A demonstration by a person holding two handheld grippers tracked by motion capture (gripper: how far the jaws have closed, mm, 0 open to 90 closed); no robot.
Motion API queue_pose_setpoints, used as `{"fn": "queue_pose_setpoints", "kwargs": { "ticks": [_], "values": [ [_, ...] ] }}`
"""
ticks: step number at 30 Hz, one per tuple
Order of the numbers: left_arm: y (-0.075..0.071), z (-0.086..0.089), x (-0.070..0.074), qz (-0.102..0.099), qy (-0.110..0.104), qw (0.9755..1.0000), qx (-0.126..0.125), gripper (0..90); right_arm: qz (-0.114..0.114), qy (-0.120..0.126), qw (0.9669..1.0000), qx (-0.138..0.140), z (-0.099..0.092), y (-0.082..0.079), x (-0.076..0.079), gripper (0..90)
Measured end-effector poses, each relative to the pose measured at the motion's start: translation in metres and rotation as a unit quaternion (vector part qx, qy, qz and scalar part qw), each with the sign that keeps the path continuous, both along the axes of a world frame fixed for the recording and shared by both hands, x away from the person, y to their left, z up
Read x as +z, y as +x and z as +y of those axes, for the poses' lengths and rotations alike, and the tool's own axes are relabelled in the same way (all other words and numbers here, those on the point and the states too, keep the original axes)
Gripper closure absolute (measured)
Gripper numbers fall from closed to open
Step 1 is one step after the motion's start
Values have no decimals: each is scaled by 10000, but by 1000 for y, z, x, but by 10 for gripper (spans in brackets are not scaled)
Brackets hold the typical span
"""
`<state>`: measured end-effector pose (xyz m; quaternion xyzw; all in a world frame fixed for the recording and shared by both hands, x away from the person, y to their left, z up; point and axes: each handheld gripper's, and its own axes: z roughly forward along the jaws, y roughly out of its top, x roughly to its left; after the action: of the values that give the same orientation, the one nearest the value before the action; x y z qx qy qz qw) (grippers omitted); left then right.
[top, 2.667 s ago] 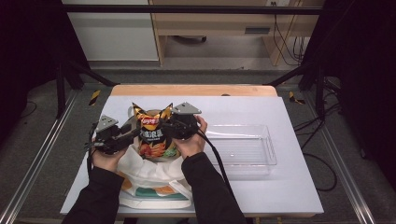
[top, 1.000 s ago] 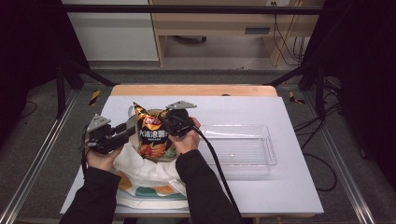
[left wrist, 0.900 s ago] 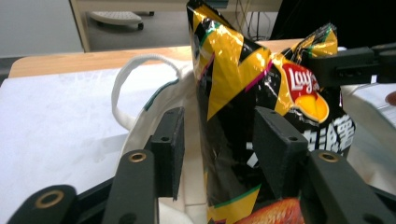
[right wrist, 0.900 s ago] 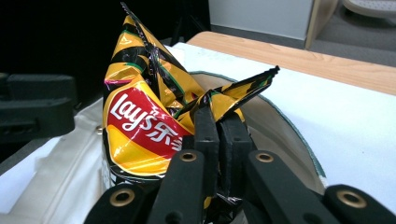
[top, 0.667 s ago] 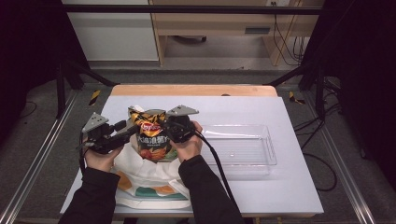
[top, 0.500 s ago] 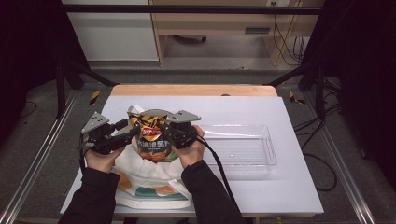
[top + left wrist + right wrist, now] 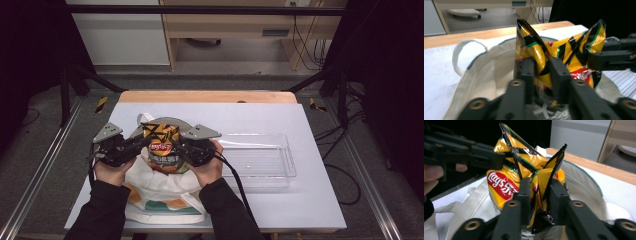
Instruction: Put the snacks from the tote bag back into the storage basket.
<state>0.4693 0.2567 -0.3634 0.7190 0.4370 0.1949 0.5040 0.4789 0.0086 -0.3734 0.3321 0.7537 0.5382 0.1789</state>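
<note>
Chips bag point(image 7: 162, 150) stands upright in the mouth of the tote bag point(image 7: 160, 187), long axis vertical; we pinch its crimped top with both tools, left gripper point(image 7: 541, 72) clamped on one corner, right gripper point(image 7: 539, 195) on the other; both equally near; tray point(image 7: 280, 172) just beside the tote; next move looks straight down.

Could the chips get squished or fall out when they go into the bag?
Maybe. Both the left gripper and the right gripper pinch the top corners of the chip bag, so squeezing may crumple the foil or crush chips. The tote bag is floppy cloth; its opening could fold shut and catch the packet. If one gripper slips, the packet may tip sideways onto the table.
</note>
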Motion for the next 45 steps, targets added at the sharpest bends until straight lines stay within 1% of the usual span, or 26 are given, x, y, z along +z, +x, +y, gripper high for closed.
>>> {"fn": "queue_pose_setpoints", "kwargs": {
  "ticks": [3, 6, 7, 8, 9, 10, 11, 13, 17, 20, 21, 23, 24, 25, 26, 28, 29, 30, 31, 32, 33, 35, 37, 40, 42, 45],
  "values": [
    [0, -1, 0, 43, 21, 10000, 1, 848, -73, 28, 9999, -77, -1, 0, 4, 638],
    [-2, -1, 1, 59, 50, 10000, 32, 873, -196, 32, 9994, -282, -1, 2, 10, 606],
    [-2, -2, 1, 57, 53, 10000, 42, 875, -175, 70, 9994, -304, -1, 3, 12, 613],
    [-3, -2, 1, 54, 63, 9999, 58, 877, -167, 101, 9993, -305, -1, 4, 13, 667],
    [-3, -2, 1, 57, 78, 9999, 85, 878, -162, 84, 9995, -277, -1, 4, 15, 690],
    [-4, -2, 1, 58, 68, 9999, 99, 879, -149, 40, 9995, -272, 0, 4, 15, 734],
    [-5, -1, 0, 70, 42, 9999, 111, 880, -121, 20, 9996, -267, 1, 4, 15, 795],
    [-6, 0, 0, 109, -35, 9999, 126, 880, -10, 11, 9996, -282, 0, 4, 14, 874],
    [-10, 2, -1, 126, -137, 9997, 142, 880, -63, 45, 9995, -294, -2, 1, 11, 894],
    [-12, 3, -1, 121, -169, 9997, 118, 881, -68, 205, 9993, -296, -6, -1, 8, 894],
    [-13, 2, -1, 104, -152, 9998, 120, 881, -80, 267, 9992, -271, -7, -1, 7, 889],
    [-15, 0, -2, 10, -40, 9999, 153, 882, -117, 269, 9991, -298, -8, -3, 7, 855],
    [-16, -1, -2, -51, 28, 9998, 171, 883, -161, 236, 9990, -347, -7, -4, 8, 777],
    [-17, -1, -2, -92, 45, 9998, 179, 884, -246, 182, 9987, -419, -6, -5, 8, 711],
    [-17, -1, -3, -98, 30, 9998, 176, 884, -314, 129, 9984, -462, -5, -6, 8, 675],
    [-18, -1, -3, -113, 25, 9997, 195, 884, -272, 102, 9988, -406, -4, -6, 7, 648],
    [-19, -2, -3, -123, 25, 9997, 211, 885, -272, 98, 9988, -390, -4, -6, 6, 664],
    [-19, -2, -3, -121, 26, 9997, 225, 885, -236, 145, 9991, -326, -4, -6, 5, 739],
    [-20, -2, -2, -123, 31, 9996, 235, 886, -149, 225, 9994, -216, -4, -6, 5, 811],
    [-20, -2, -1, -132, 20, 9996, 232, 887, -111, 234, 9994, -217, -4, -6, 6, 844],
    [-21, -2, -1, -132, 18, 9997, 226, 887, -94, 183, 9995, -249, -3, -6, 8, 868],
    [-23, -2, 4, -172, -37, 9996, 218, 888, -88, 151, 9995, -246, -4, -6, 11, 880],
    [-26, -1, 9, -239, -110, 9995, 193, 888, -103, 203, 9995, -198, -5, -7, 16, 885],
    [-32, 0, 18, -355, -203, 9990, 184, 889, -201, 307, 9992, -142, -8, -11, 26, 888],
    [-37, 1, 26, -458, -250, 9985, 182, 889, -267, 341, 9990, -104, -9, -14, 35, 887],
    [-41, 1, 33, -540, -305, 9979, 175, 890, -360, 365, 9987, -56, -11, -18, 43, 886]
  ]
}}
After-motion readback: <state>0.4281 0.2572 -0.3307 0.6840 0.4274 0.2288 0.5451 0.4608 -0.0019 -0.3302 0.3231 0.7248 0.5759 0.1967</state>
